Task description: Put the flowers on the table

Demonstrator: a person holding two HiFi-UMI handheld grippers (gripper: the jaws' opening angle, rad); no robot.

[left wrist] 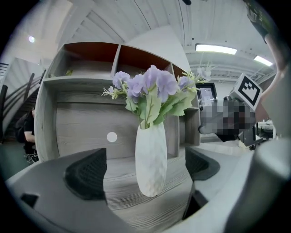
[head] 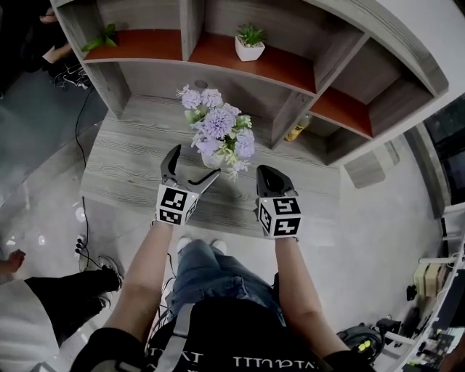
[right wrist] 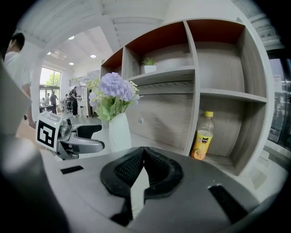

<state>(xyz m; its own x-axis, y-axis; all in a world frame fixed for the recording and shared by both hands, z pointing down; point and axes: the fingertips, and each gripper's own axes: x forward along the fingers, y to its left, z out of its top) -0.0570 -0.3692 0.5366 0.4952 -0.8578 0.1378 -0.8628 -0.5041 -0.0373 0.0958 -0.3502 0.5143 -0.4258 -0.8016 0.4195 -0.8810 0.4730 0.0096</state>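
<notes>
On the grey wood-grain table [head: 131,167], flowers [head: 218,127] stand before shelving [head: 190,22].

My head camera looks steeply down on the table [head: 131,171] and shelf unit [head: 287,109]; the camera on my left gripper [head: 195,161] sits low and close, facing the vase of flowers [left wrist: 151,159] head-on; the one on my right gripper [head: 266,173] sees that vase from the right, farther off.
</notes>
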